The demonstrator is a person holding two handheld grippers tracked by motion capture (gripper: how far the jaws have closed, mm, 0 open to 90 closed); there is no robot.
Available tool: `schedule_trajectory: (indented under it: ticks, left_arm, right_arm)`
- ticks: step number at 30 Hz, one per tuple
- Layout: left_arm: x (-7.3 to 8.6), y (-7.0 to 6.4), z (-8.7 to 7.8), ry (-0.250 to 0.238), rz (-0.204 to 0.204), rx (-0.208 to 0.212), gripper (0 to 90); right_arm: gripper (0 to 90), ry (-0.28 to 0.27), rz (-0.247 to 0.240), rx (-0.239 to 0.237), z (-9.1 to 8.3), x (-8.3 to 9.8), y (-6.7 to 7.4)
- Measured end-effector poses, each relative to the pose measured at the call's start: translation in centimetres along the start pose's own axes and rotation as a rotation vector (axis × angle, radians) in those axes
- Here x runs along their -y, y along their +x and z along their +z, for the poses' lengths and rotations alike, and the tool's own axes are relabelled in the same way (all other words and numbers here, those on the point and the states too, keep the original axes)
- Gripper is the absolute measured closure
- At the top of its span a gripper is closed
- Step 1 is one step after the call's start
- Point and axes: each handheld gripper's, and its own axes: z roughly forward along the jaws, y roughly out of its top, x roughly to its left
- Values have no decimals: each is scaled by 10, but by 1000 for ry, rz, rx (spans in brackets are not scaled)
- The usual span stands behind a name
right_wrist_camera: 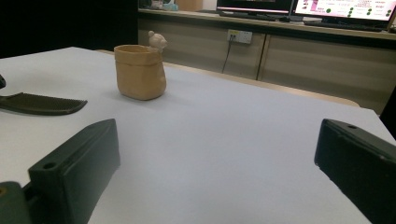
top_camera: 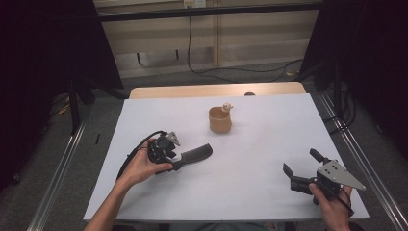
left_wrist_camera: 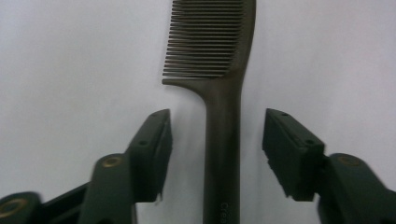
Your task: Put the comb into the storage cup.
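- Under both sets of jaws lies the table (top_camera: pixel 250 183), covered with a plain white sheet, its bare wooden edge showing along the far side.
- On the person's right, the right gripper (top_camera: pixel 302 168) is held in the right hand (top_camera: pixel 332 207) near the table's near right corner; its grey three-cornered plate sits on top, and its jaws stand wide apart with nothing between them.
- Seen in the right gripper view, those two black jaws rise at the lower left and lower right with only white table surface in the gap.
- On the person's left, the left gripper (top_camera: pixel 180 161) is held in the left hand (top_camera: pixel 142 166), with its cable trailing back along the wrist.
- Its jaws are spread in the left gripper view, one on each side of the comb's handle, with a clear gap on both sides, so they do not grip it.
- Lying flat on the sheet is the dark comb (left_wrist_camera: pixel 219 93): its handle runs between the left jaws and its toothed head lies beyond their tips, teeth pointing to the left of that view.
- Ahead of the right jaws and to their left, well apart from them, stands a tan cup (right_wrist_camera: pixel 139 72), upright on the sheet.
- At the cup's rim sits a small pale figure (right_wrist_camera: pixel 157 39), on the side away from the comb.
- From the right gripper view, the comb's head (right_wrist_camera: pixel 42 103) lies left of the cup, apart from it.
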Motion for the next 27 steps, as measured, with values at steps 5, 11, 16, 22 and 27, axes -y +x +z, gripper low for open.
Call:
schedule_trajectory:
  ticks: [5, 11, 16, 22, 27]
  left_arm:
    - [-2, 1, 3, 13, -1, 11, 524]
    - [-2, 3, 6, 27, 0, 42, 564]
    - [-5, 0, 8, 42, 16, 35, 595]
    - [-7, 0, 9, 51, 8, 19, 674]
    - [-10, -3, 10, 76, 29, -7, 681]
  right_arm:
    - [0, -1, 3, -1, -1, 0, 0]
    - [0, 3, 1, -4, 0, 0, 0]
    - [0, 2, -2, -7, 0, 0, 0]
    - [0, 3, -2, -7, 0, 0, 0]
    - [0, -1, -7, -7, 0, 0, 0]
